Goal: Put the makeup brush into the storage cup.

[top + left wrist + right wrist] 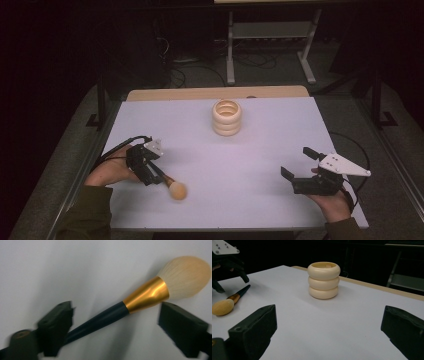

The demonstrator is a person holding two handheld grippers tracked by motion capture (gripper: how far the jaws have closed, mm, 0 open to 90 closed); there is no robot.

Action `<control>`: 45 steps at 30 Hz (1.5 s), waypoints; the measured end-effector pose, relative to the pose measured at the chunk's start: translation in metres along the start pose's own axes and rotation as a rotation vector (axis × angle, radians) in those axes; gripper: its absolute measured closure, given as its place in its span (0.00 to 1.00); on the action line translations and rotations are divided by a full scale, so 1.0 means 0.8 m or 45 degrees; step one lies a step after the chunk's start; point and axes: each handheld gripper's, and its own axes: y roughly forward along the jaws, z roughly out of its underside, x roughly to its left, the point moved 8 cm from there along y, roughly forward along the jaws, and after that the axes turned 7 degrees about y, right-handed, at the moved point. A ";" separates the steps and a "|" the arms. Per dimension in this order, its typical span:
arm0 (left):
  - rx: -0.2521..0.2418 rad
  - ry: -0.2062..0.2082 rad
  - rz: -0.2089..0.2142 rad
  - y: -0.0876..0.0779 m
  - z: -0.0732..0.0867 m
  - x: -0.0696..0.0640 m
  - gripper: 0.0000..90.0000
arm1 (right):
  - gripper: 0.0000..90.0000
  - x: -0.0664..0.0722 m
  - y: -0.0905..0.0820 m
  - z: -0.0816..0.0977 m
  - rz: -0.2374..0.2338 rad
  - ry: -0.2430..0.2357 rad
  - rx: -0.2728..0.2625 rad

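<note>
Brush: a makeup brush (172, 186) with a dark handle, a gold collar and a pale fluffy head lies flat on the white table (260, 150), near the front left.
Left gripper: the left gripper (159, 176) is tipped down over the brush handle; its fingers (56, 322) stand apart on either side of the handle, and I cannot tell whether one brushes against it.
Right gripper: the right gripper (299, 164) hovers over the front right of the table, fingers (254, 332) spread wide with nothing between them, well apart from the brush.
Holder: a cream ribbed holder (227, 118) stands upright toward the far middle.
</note>
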 end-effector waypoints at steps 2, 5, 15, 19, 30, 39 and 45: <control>0.006 0.002 0.006 0.002 0.000 -0.001 0.17 | 0.00 0.000 0.000 0.000 0.002 0.002 0.000; 0.012 0.009 0.005 0.003 0.001 0.000 0.17 | 0.00 0.000 0.000 0.000 0.001 0.000 0.000; 0.045 0.043 0.015 0.011 0.003 -0.001 0.21 | 0.00 -0.001 0.000 0.000 0.002 0.000 -0.001; 0.046 0.049 0.018 0.013 0.003 0.000 0.23 | 0.00 -0.001 -0.001 0.001 0.004 0.008 0.006; 0.062 0.064 0.039 0.016 0.005 -0.002 0.28 | 0.00 0.000 0.000 0.001 0.002 0.008 0.003; 0.058 0.076 0.045 0.018 0.004 -0.003 0.32 | 0.00 -0.001 0.001 0.002 0.003 0.000 0.008; 0.050 0.080 0.049 0.022 0.005 -0.003 0.38 | 0.00 -0.001 0.001 0.002 0.003 0.001 0.008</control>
